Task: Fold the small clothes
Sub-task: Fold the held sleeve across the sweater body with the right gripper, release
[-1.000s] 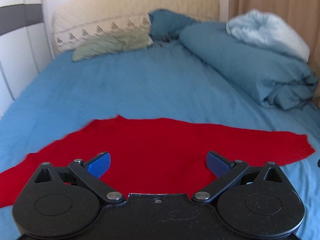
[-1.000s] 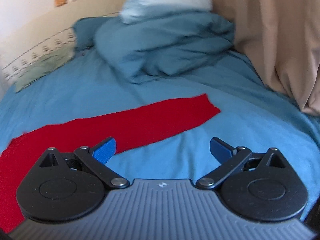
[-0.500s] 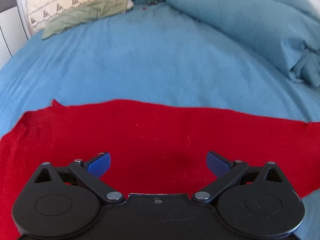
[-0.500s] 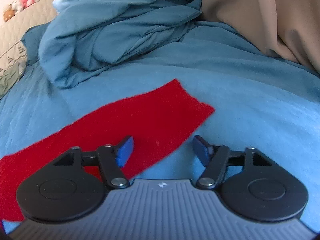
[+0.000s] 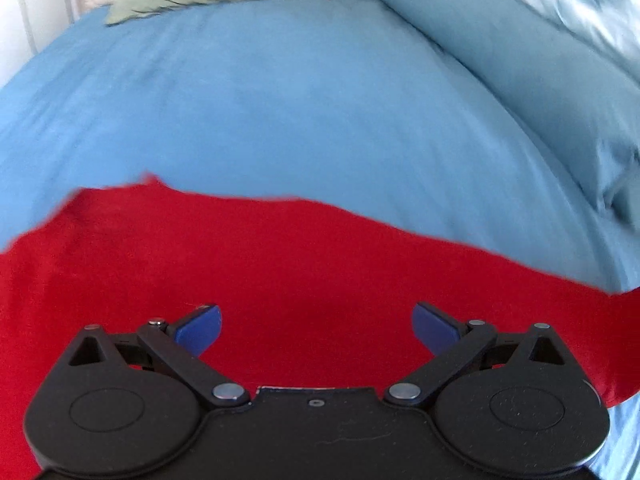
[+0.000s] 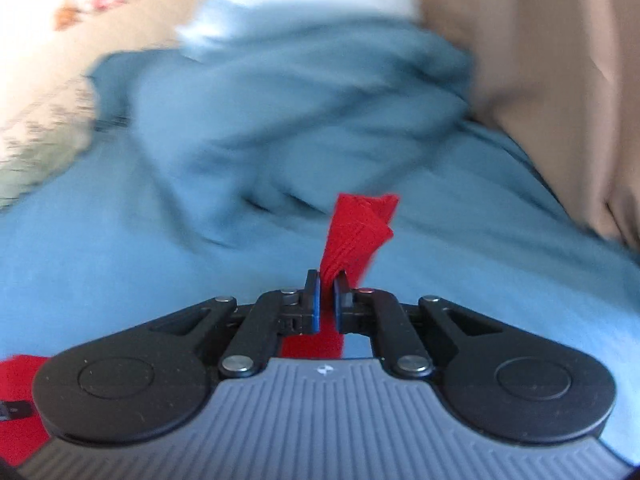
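Our right gripper [image 6: 327,298] is pinched tight on the end of the red garment [image 5: 304,276], lifted off the blue sheet [image 5: 280,112]. Left gripper [image 5: 316,322] gapes wide over the garment's middle, gripping nothing. We should carry the pinched end low across the garment, left pinning the middle, so edges align.

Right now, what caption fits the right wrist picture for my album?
Right hand-held gripper pinches the red cloth above the blue bed sheet.
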